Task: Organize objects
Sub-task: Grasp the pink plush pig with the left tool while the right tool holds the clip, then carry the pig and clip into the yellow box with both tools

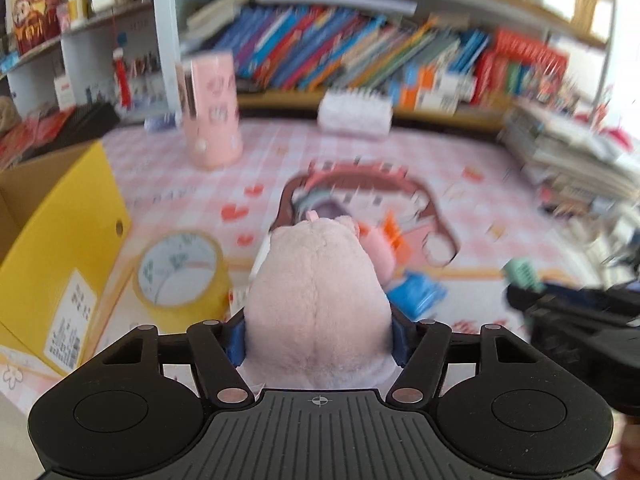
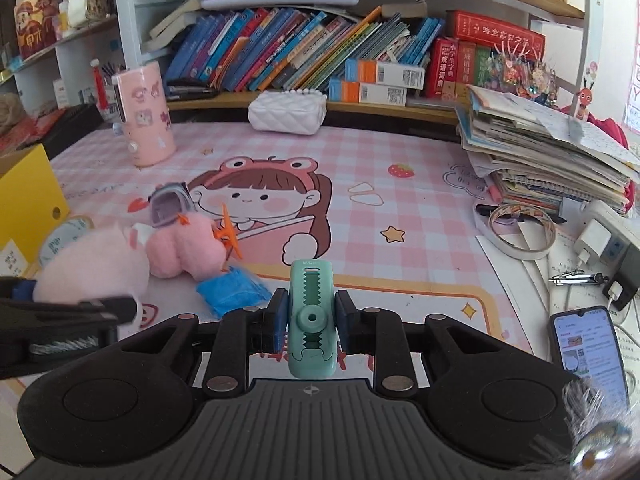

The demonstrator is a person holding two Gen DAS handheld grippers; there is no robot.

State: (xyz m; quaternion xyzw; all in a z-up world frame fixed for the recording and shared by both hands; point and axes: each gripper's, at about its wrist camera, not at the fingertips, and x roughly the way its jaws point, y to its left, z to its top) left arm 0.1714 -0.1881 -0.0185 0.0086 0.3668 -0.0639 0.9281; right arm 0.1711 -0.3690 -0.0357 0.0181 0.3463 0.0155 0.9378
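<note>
Grippers both loaded. We see the right gripper (image 2: 311, 322) clamped on a mint-green tape dispenser (image 2: 311, 320), raised above the pink checked mat (image 2: 400, 208). Left gripper (image 1: 318, 338) squeezes a pale pink plush toy (image 1: 318, 296) beside the yellow tape roll (image 1: 182, 276) and yellow box (image 1: 60, 240).

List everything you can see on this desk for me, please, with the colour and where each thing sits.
plush toy: one, pale pink, between the left tool's pads
second plush: one, pink, on the mat beside it
correction tape: one, mint green, clamped in the right tool
blue cloth: one, mat, near the plushes
tape roll: one, yellow, beside the yellow box
white tape ring: one, right side
pink cylinder: one, back left
white pouch: one, back edge
paper stack: one, right
phone: one, near right
left tool: black
right tool: black
</note>
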